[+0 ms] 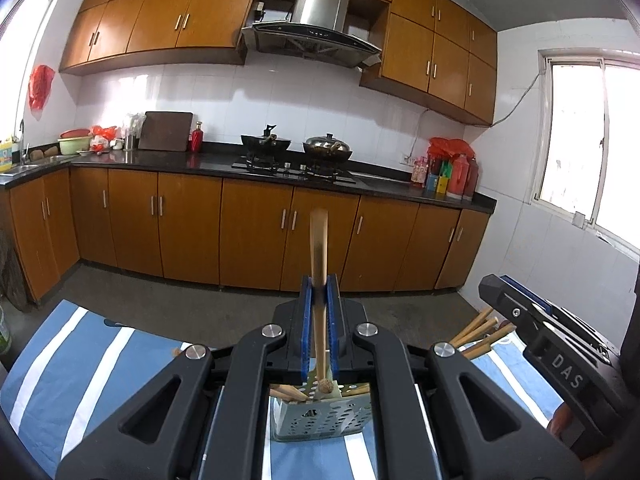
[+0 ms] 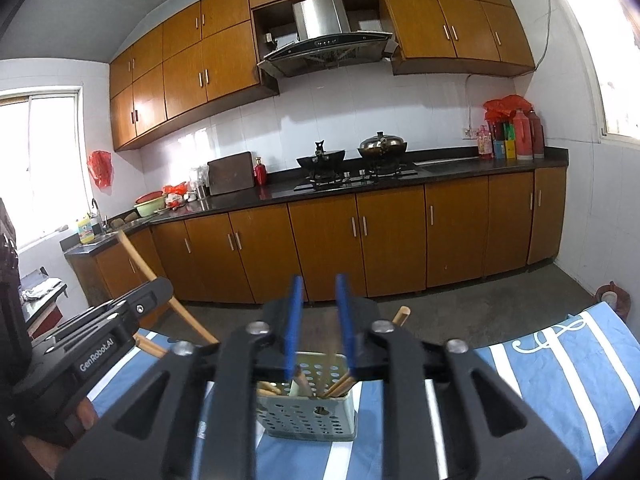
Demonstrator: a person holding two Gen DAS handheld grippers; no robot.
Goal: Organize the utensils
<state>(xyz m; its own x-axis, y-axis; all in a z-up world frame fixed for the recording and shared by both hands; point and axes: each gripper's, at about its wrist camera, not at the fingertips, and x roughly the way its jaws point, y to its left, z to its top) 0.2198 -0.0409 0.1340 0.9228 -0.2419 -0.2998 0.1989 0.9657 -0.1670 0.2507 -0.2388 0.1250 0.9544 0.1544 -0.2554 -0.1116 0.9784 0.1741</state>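
Note:
My left gripper (image 1: pixel 319 286) is shut on a long wooden utensil (image 1: pixel 319 248) that stands upright, its lower end over a pale green perforated utensil holder (image 1: pixel 320 420) with several chopsticks in it. My right gripper (image 2: pixel 320 280) is open and empty, above the same holder (image 2: pixel 308 412). The left gripper's body (image 2: pixel 100 332) shows at the left of the right wrist view, with the wooden utensil (image 2: pixel 140 260) slanting up from it. More chopsticks (image 1: pixel 478 332) stick out at the right in the left wrist view.
The holder stands on a blue and white striped cloth (image 1: pixel 80 360) (image 2: pixel 560 360). Beyond are brown kitchen cabinets (image 1: pixel 256 232), a dark counter with two woks (image 1: pixel 296 146) on a stove, and a grey floor (image 2: pixel 480 304).

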